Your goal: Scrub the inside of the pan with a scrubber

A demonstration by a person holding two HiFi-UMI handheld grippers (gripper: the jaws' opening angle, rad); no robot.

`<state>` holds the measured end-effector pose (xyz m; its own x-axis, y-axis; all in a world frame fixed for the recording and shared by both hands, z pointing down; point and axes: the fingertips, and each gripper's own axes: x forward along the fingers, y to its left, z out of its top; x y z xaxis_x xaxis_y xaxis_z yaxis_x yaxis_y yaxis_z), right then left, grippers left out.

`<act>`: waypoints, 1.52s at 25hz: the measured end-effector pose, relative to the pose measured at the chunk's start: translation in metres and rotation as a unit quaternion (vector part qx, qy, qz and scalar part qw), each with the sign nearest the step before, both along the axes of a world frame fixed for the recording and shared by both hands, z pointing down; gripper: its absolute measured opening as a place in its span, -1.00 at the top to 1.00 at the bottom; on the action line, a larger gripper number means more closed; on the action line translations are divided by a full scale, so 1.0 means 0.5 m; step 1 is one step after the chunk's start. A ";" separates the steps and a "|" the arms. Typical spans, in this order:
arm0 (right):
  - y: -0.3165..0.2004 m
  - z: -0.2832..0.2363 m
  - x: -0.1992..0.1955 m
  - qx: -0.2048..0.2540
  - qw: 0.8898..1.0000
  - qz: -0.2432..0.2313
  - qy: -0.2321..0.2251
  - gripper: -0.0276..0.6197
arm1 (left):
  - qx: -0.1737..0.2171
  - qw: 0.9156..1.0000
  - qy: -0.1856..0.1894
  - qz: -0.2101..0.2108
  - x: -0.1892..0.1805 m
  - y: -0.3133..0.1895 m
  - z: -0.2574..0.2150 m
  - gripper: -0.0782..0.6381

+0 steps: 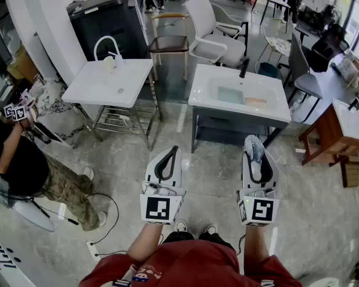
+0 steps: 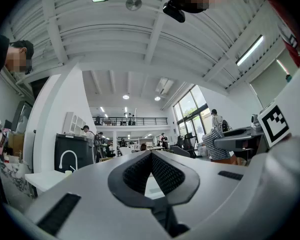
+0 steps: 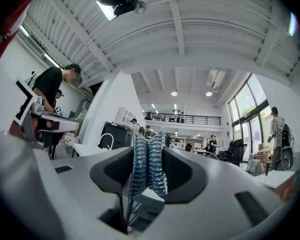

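My right gripper [image 1: 255, 155] is shut on a blue-grey mesh scrubber [image 1: 253, 143]. In the right gripper view the scrubber [image 3: 149, 170] stands folded between the two jaws of the right gripper [image 3: 149, 151]. My left gripper [image 1: 174, 150] is shut, its tips touching with nothing between them, as the left gripper view [image 2: 151, 155] also shows. Both grippers hang side by side above the floor, short of a white sink table [image 1: 198, 98]. Its basin holds water and a flat beige item [image 1: 255, 102]. No pan shows in any view.
A second white table with a curved faucet [image 1: 105, 43] stands at the back left. A person [image 1: 24, 163] stands at the left, with cables [image 1: 102, 217] on the floor. Chairs [image 1: 212, 37] stand behind the sink table, and a wooden side table [image 1: 329, 133] is at the right.
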<state>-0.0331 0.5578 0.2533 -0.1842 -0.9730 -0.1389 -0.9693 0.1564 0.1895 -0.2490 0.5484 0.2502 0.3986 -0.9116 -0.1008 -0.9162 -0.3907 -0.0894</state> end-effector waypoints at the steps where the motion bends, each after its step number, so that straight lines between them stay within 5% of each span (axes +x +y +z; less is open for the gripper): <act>1: 0.002 0.002 -0.003 -0.002 1.000 0.001 -0.001 0.34 | 0.000 1.000 0.000 0.002 -0.001 0.000 0.001 0.76; 24: -0.003 0.018 -0.094 0.007 0.999 0.020 -0.038 0.33 | 0.004 1.000 0.014 0.000 -0.111 -0.006 0.027 0.76; 38: -0.150 0.061 0.004 -0.009 0.999 0.012 -0.046 0.33 | -0.004 1.000 0.009 -0.005 -0.013 -0.154 0.048 0.76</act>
<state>-0.0311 0.4829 0.2839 -0.1474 -0.9795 -0.1375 -0.9862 0.1349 0.0960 -0.2556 0.4712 0.2743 0.3883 -0.9160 -0.1007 -0.9212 -0.3828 -0.0701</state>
